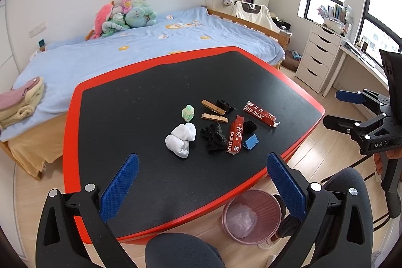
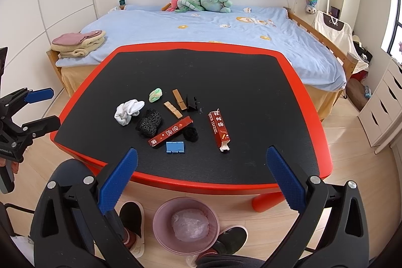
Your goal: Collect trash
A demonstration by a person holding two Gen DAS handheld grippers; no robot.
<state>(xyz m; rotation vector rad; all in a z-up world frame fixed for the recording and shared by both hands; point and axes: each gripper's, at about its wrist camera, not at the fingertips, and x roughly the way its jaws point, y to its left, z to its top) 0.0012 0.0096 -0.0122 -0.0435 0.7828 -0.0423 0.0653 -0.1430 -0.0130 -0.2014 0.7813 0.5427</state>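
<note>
Left wrist view: left gripper point(image 1: 202, 182) hangs over the near edge of the black, red-rimmed tabletop point(image 1: 75, 117), blue fingers point(image 1: 120, 189) spread wide, nothing between them. Right gripper point(image 1: 339, 108) is off the right rim, over the floor, also spread and empty. The litter sits mid-tabletop in one tight cluster: crumpled white tissue wad point(image 1: 181, 140), small green-white paper ball point(image 1: 188, 112), two wooden clothespins point(image 1: 213, 111), black mesh wad point(image 1: 213, 137), flat red carton strip point(image 1: 235, 135), longer red carton box point(image 1: 260, 113), small blue plastic clip point(image 1: 252, 142). Pink round wastebasket point(image 1: 251, 215) stands on the floor, just below the near rim, clear bag inside.

Right wrist view: right gripper point(image 2: 201, 178) is back from the near rim, fingers point(image 2: 118, 182) wide apart and holding nothing; the left one shows at the left edge. Red carton box point(image 2: 219, 129) lies apart from the cluster on its right; clear tabletop around it.

Risks, my read:
- Items nearly touch; closing on the strip could drag the mesh wad or the clip along.
- Flat strip lies flush; fingers may skate over it.
- Clothespins and clip may not be trash: wrong pick.
- Basket is partly tucked under the rim, between the person's feet; early release lands on the tabletop or a shoe.

Room: far half of the tabletop is bare. Box is the easiest approach.
</note>
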